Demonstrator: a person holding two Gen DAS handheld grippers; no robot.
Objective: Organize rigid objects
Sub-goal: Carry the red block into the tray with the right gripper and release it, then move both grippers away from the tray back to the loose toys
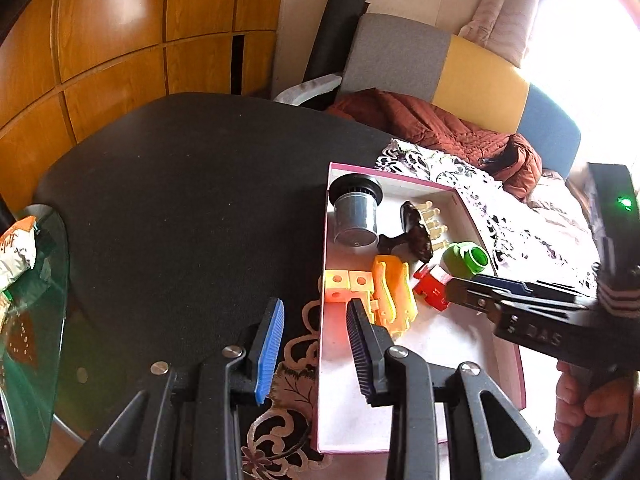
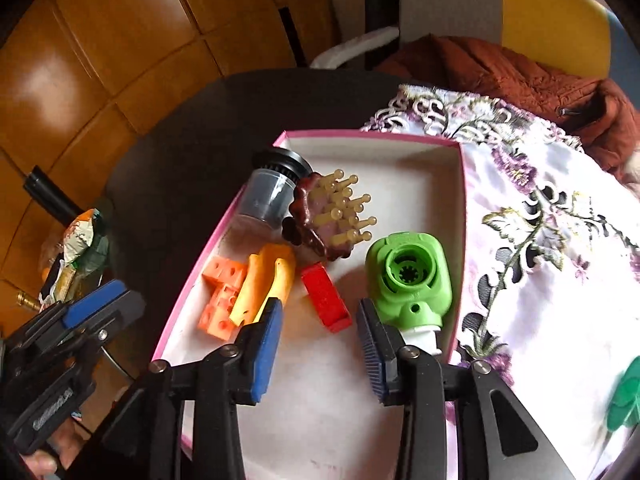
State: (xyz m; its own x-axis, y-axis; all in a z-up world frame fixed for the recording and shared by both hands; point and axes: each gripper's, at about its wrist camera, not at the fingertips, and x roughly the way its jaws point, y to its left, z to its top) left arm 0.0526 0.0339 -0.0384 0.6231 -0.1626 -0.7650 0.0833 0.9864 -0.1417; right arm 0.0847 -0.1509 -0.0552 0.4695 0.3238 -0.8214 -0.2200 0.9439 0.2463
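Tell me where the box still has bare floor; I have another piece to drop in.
Free: the near half of the box, from the red block toward the camera, and the far right corner behind the green part. Crowded: the left side, with canister, brush, yellow piece and orange blocks.

We see a dark round table (image 1: 180,184) standing in front of a wall of glossy wooden panels (image 1: 112,32). A floral lace cloth (image 2: 552,240) covers its right side. Behind the table a rust-coloured quilted jacket (image 1: 440,128) lies on a sofa (image 1: 480,80) with grey, yellow and blue sections, and a black roll (image 1: 340,28) leans against the wall. To the left we see a glass side table (image 1: 36,340) with a crumpled snack packet (image 1: 16,252) on it.
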